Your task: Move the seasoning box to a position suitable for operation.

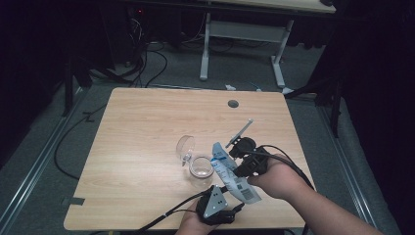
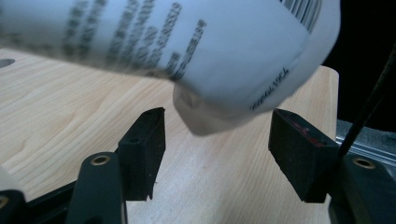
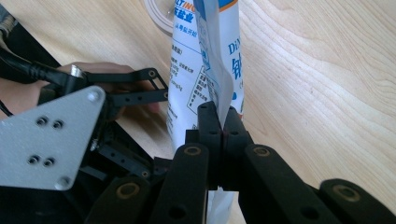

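We see a light wooden desk (image 1: pixel 147 127) from above, with the person's two hands coming in from its near edge. The right gripper (image 1: pixel 243 157) holds a white plastic pouch printed with blue and orange text (image 1: pixel 230 171). In the right gripper view its black jaws are pressed together on a fold of that pouch (image 3: pixel 205 70), pinching the film between the pads, and the pouch runs up and away from them over the wood. In the high view the pouch lies slanted above the desk, its upper end near the right gripper and its barcoded lower end reaching towards the left gripper (image 1: pixel 230 209).

The left gripper sits at the near edge of the desk, its grey three-cornered plate (image 1: pixel 214 201) facing up. In the left gripper view its jaws are spread wide, and the rounded bottom end of the pouch (image 2: pixel 210 70) hangs above and between them; the pads do not press on it.

Just left of the pouch a clear round glass jar (image 1: pixel 201 167) stands on the desk, and its clear hinged lid (image 1: pixel 185 146) is tipped open behind it. A small round grey hole (image 1: pixel 233 104) sits in the desk near its far edge, well apart from everything else.
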